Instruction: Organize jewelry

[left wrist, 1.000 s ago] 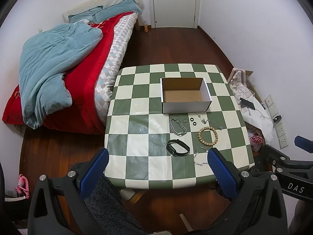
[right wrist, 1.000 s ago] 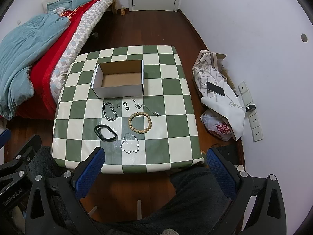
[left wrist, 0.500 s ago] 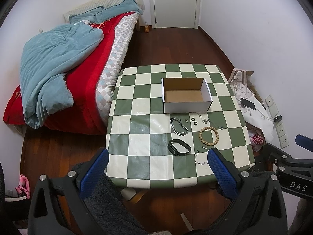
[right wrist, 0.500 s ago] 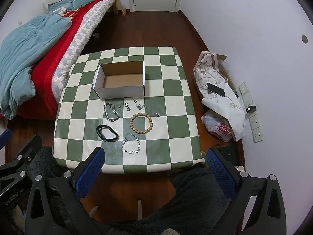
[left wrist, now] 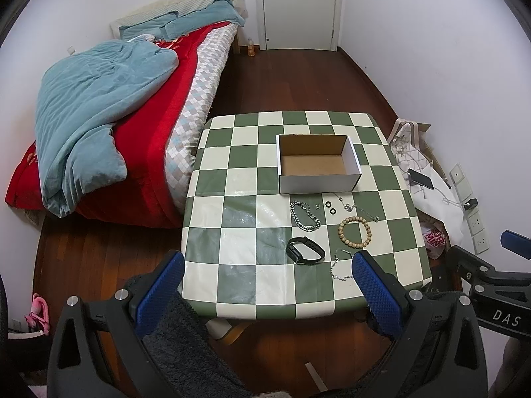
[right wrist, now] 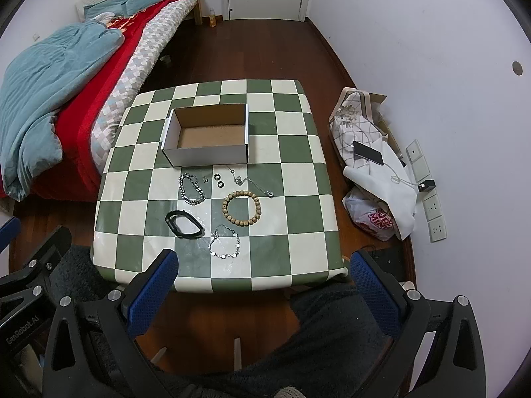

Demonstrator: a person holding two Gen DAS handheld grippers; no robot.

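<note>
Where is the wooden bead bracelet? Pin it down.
In the right wrist view the wooden bead bracelet lies flat near the table's middle, right of the black band and beyond the silver disc bracelet.

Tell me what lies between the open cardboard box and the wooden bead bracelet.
In the right wrist view, two small black rings and a thin silver chain lie between the box and the bracelet.

Checkered table [right wrist: 298, 179]: open cardboard box [right wrist: 207, 156], bracelets [right wrist: 241, 208], chains [right wrist: 191, 189], rings [right wrist: 219, 180] before it.
</note>
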